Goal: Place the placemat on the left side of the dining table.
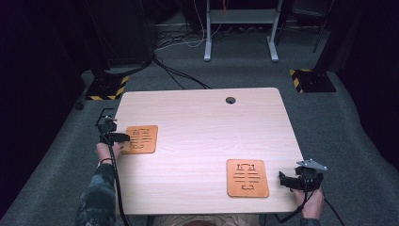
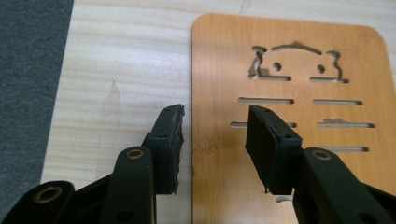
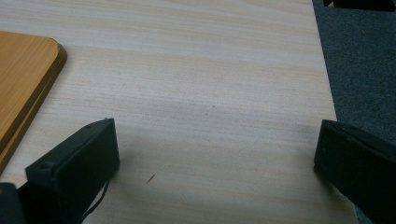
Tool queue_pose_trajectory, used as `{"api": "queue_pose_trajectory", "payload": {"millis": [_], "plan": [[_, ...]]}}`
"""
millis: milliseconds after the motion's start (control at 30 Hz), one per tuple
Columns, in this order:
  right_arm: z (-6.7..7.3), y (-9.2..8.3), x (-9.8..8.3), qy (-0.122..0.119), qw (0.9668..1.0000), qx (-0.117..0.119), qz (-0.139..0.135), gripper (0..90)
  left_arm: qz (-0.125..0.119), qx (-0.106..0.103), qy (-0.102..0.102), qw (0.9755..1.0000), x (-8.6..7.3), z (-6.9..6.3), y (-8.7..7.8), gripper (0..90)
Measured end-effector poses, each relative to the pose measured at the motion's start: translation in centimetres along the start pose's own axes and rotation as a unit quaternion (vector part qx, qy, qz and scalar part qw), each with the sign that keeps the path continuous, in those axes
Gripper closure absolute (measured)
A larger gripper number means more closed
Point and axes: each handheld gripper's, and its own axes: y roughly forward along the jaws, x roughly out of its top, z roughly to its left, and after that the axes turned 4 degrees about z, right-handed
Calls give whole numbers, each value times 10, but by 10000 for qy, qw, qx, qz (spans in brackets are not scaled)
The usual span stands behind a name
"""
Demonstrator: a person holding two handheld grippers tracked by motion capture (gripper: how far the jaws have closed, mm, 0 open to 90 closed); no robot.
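Observation:
Two orange wooden boards with cut-out slots lie flat on the pale table (image 1: 197, 122). My left gripper (image 1: 124, 137) (image 2: 215, 140) is open at the left board (image 1: 140, 139) (image 2: 299, 51). One jaw hangs over bare table and the other over the board, so the board's near edge runs between them. The right board (image 1: 247, 177) lies near the front edge. My right gripper (image 1: 281, 179) (image 3: 215, 158) stands wide open just right of it, nothing between its jaws. That board's corner (image 3: 23, 79) shows at the left of the right gripper view.
A round cable hole (image 1: 230, 100) sits near the table's far edge. Grey carpet (image 1: 348, 141) surrounds the table, and its right edge (image 3: 327, 93) runs close to my right gripper. A white desk frame (image 1: 240, 28) stands beyond.

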Motion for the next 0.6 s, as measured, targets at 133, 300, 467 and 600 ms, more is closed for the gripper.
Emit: {"api": "queue_pose_trajectory", "payload": {"millis": [133, 300, 467, 600], "plan": [[0, 0, 0, 2, 10000, -1, 1, 0, -51, 2, -31, 10000, 0, 0, 1, 492], [0, 0, 0, 4, 10000, 0, 0, 0, -57, 42, -37, 10000, -1, -3, -1, 426], [0, 0, 0, 3, 10000, -1, 2, 0, -18, 205, 117, 9997, -3, -6, 3, 396], [0, 0, 0, 6, 10000, 0, 4, 0, -72, 272, 236, 9993, -2, -7, 4, 380]]}}
